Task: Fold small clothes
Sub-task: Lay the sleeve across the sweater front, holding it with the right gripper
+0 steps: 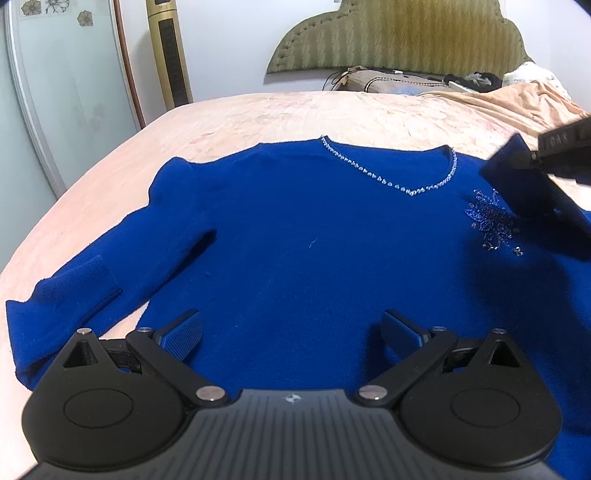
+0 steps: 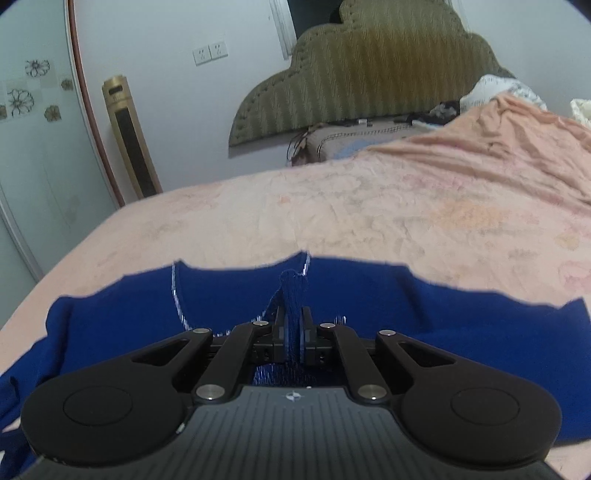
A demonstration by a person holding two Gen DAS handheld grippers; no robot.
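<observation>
Blue knit sweater [image 1: 295, 240] lay front-up and flat on the peach bedspread [image 1: 258, 110], neckline trim [image 1: 388, 181] toward the headboard [image 1: 399, 33]; we judged it spread that way so the sleeves could be folded in over the body. From the left wrist view, our left gripper [image 1: 291, 328] hovered over the lower body of the sweater with its blue pads well apart and nothing between them, released, probably waiting its turn or ready to pin the hem. Left sleeve [image 1: 74, 280] was still stretched out sideways on the bed, cuff near the frame edge, not yet folded. At the right edge we saw the right gripper [image 1: 532, 157] coming in with blue fabric bunched at its tip, just above the beaded motif [image 1: 491, 218]. From the right wrist view, the right gripper [image 2: 294, 325] was clenched on a pinch of sweater fabric, a ridge of knit standing up between the pads; we read that as the right sleeve or shoulder edge being carried inward over the chest. Which exactly, we could not tell. Fold looked early, one side only in hand.
</observation>
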